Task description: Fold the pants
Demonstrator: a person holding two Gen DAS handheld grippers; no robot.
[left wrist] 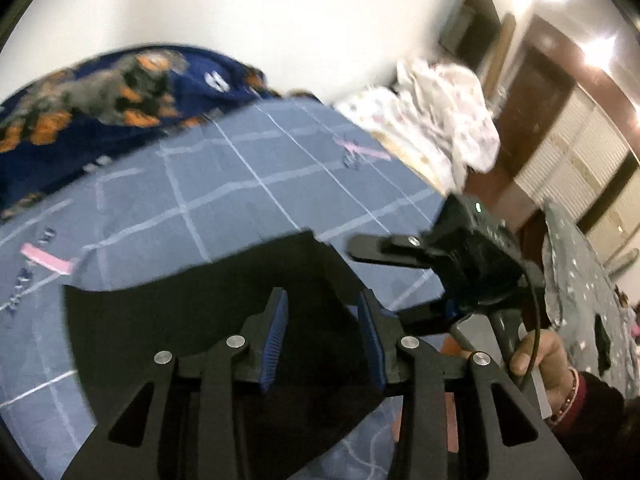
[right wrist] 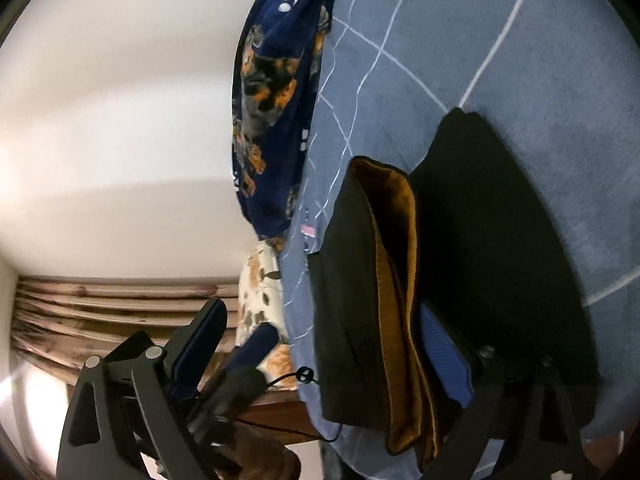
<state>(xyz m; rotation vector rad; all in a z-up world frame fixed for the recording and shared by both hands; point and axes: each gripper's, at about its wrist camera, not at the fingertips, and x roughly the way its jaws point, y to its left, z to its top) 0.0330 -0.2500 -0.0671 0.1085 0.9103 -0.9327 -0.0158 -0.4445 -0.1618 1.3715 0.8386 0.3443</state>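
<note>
Right wrist view: black pants (right wrist: pixel 492 240) lie folded on the blue checked bedsheet (right wrist: pixel 520 60), filling centre and right of frame. Brown lining (right wrist: pixel 400 280) shows along the folded edge at centre. Right gripper (right wrist: pixel 332 340) jaws stand wide apart at the bottom of frame. Dark blue patterned blanket (right wrist: pixel 272 100) at upper centre against the white wall (right wrist: pixel 120 120).

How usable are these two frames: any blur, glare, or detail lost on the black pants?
Left wrist view: motion blur smears the floral blanket and white cloth; glare on the brown door; the pants read as a flat black shape. Right wrist view: sharper; the pants still lose detail, only their tan lining shows; fisheye bends the bedsheet grid.
</note>
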